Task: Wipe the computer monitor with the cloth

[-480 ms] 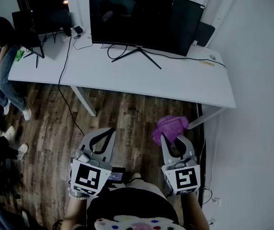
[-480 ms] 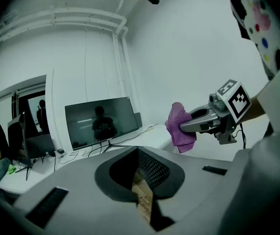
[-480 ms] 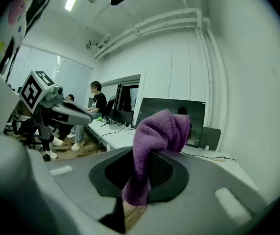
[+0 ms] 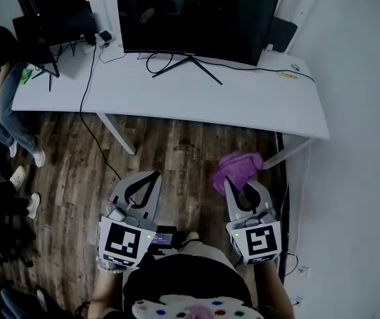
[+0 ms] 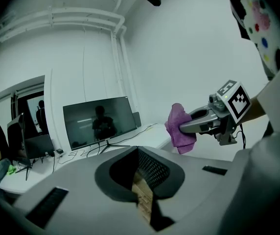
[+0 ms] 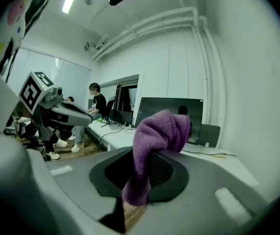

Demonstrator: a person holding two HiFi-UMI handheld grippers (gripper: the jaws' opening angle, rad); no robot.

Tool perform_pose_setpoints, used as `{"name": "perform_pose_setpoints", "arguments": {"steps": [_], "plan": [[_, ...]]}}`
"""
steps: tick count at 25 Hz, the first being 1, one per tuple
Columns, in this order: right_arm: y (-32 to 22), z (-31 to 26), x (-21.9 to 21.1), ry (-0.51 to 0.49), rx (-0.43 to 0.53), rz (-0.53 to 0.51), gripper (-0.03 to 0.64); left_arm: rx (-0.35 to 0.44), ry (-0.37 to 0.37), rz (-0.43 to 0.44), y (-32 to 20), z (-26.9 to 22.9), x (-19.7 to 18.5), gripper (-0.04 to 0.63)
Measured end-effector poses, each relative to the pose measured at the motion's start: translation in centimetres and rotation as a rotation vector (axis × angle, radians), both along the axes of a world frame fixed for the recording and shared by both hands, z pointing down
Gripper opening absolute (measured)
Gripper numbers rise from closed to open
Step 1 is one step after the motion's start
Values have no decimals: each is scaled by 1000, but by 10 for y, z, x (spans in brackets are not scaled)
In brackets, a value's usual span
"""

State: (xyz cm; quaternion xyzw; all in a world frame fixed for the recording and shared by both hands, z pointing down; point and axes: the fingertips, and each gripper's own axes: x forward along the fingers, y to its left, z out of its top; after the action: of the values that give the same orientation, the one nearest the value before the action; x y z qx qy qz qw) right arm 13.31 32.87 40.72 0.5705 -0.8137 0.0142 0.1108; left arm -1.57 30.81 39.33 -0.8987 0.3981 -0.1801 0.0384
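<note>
A large dark computer monitor [image 4: 196, 18] stands on its stand at the back of a white desk [image 4: 243, 105]. Both grippers hang over the wooden floor, well short of the desk. My right gripper [image 4: 244, 183] is shut on a purple cloth [image 4: 235, 168], which bunches above its tips and droops between the jaws [image 6: 154, 141]. The monitor [image 6: 172, 114] shows behind the cloth. My left gripper [image 4: 145, 177] is shut with nothing in it. In the left gripper view the monitor [image 5: 100, 121] lies far ahead, and the cloth [image 5: 180, 129] hangs from the right gripper at the right.
A second, smaller screen [image 4: 50, 25] stands on the desk's far left, with cables trailing off the desk edge. A seated person [image 4: 0, 78] is beside the desk's left end. A white wall [image 4: 363, 145] runs along the right.
The desk and monitor have slid slightly up in the head view. Both grippers keep nearly the same pose, and the cloth stays in the right one.
</note>
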Motion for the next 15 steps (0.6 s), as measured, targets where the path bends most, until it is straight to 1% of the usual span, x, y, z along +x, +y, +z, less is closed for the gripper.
{"name": "perform_pose_setpoints", "arguments": {"steps": [4,7,10,15], "plan": [[5,9,12,-16,-32,-13,69,-4,0,-20,6,-1,7,6],[5,11,16,-26,-19,-23,69,-1,7,-23,13,-1,13,6],[6,13,19,-24,2,-34,69,-16,9,-50,17,7,14,6],[12,42,40,-28,-74,-42,69,-27,9,-52,18,20,36,6]]}}
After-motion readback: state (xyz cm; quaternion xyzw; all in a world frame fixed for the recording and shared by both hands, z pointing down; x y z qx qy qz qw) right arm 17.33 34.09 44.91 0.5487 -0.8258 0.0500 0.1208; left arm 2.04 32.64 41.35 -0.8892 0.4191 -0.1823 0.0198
